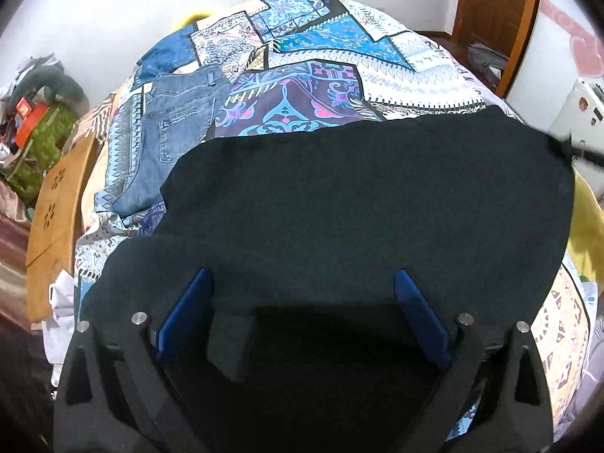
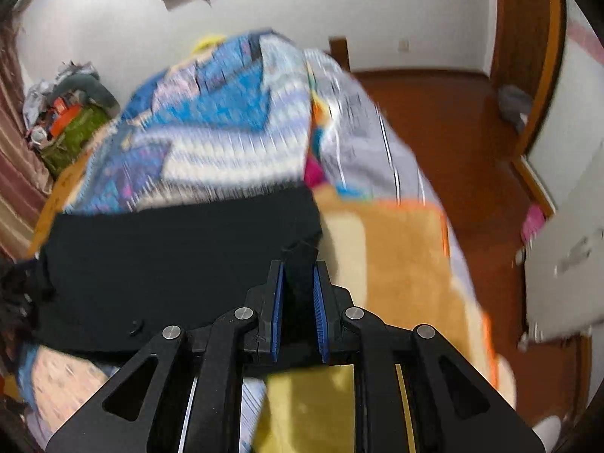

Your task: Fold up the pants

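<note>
The black pants [image 1: 358,196] lie spread across the near part of the bed [image 1: 302,37], long axis running left to right. The right gripper [image 2: 298,283] has its fingers clamped on a pinch of the cloth at the right end. The left gripper [image 1: 304,294] hangs over the near left part with its fingers wide apart, cloth under them but nothing pinched. My judgement: the fold turns on the right end being carried left along that axis. Folded jeans [image 1: 177,128] lie far left, clear of it.
</note>
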`<state>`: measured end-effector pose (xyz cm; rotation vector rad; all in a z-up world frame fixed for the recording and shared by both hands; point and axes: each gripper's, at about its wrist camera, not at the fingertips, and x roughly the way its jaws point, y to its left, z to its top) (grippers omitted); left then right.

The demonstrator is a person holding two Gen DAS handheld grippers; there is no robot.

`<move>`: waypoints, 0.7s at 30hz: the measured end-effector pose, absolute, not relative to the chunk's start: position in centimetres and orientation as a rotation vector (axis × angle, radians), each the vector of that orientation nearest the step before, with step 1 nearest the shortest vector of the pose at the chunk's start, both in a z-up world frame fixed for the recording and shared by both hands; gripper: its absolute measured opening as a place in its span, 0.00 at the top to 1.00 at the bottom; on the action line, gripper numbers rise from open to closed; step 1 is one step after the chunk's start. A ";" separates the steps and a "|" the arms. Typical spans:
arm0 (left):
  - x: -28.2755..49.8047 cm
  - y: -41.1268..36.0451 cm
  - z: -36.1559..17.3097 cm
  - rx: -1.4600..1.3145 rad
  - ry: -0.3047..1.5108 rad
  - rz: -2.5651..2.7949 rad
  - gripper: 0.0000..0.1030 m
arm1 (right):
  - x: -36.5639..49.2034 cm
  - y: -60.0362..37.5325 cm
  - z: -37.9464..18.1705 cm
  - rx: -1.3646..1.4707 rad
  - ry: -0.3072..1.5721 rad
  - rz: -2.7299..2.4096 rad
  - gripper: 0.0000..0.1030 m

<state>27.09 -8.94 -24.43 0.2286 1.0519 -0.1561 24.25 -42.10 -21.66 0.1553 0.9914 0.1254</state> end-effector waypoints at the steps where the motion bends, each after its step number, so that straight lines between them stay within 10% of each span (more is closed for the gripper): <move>1: 27.1 -9.0 -24.5 0.227 1.049 -0.153 0.03 | 23.8 -42.1 -22.5 0.153 1.010 0.118 0.87; 12: 26.0 -8.0 -24.1 0.168 1.039 -0.144 0.01 | 20.7 -39.7 -22.5 -0.048 1.079 0.060 0.83; 21: 22.9 -1.5 -18.8 0.067 0.877 -0.082 0.01 | 19.6 -33.5 -15.6 -0.099 0.894 0.183 0.56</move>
